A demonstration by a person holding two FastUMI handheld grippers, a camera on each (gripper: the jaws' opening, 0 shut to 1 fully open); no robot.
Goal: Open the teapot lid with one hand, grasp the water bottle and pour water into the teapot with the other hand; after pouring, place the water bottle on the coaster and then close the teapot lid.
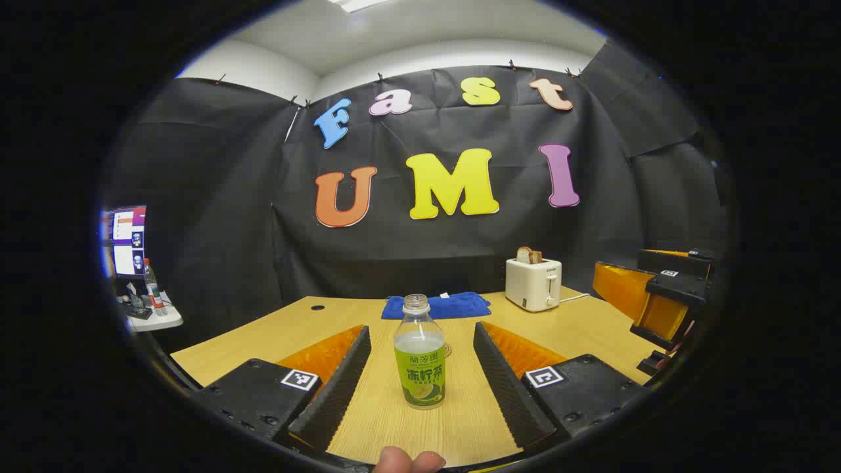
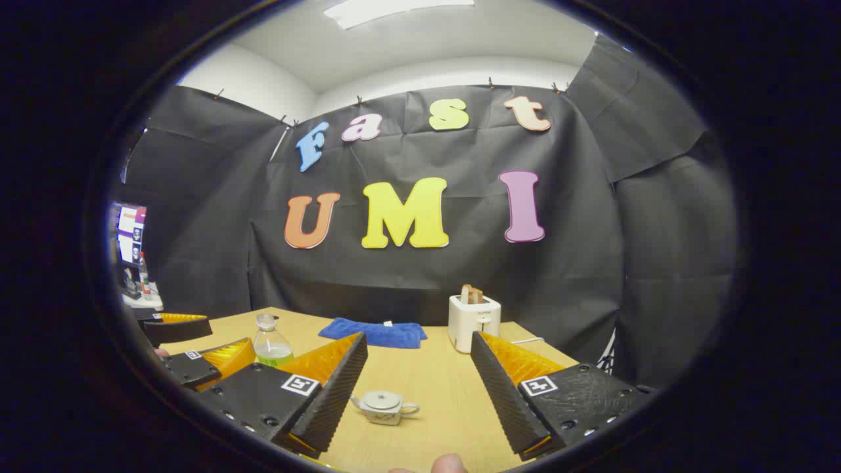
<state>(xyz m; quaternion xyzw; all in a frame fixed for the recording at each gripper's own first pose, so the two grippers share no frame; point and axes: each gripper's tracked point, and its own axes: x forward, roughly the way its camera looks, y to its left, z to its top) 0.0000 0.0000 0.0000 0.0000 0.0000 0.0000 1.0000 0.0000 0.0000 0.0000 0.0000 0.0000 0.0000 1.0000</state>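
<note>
In the left gripper view, the clear plastic water bottle with a green label [image 1: 419,351] stood upright on the light wooden desk [image 1: 585,328], straight ahead of the left gripper [image 1: 420,387] and centred in the gap between its two fingers. Its long axis was vertical and its neck showed no cap. The jaws were wide open and held nothing; the bottle looked to stand between the fingers or just past their tips, with free space on both sides and no touch. I judged that the coming move depended on this relation: the left gripper was clearly the nearer one to the bottle and needed only to advance a little and close across the body.

In the right gripper view, the small grey ceramic teapot [image 2: 384,406] sat on the desk with its lid in place, low between the fingers of the right gripper [image 2: 417,394], slightly toward the left finger, its spout pointing to the right of that view. These jaws were also fully open and empty, and apart from the teapot. The lid step seemed not yet done. The same view showed the bottle and the left gripper farther to the left.

A folded blue cloth [image 1: 437,305] and a white toaster with bread [image 1: 533,282] stood behind, well apart from both task things. I could not make out the coaster with certainty.
</note>
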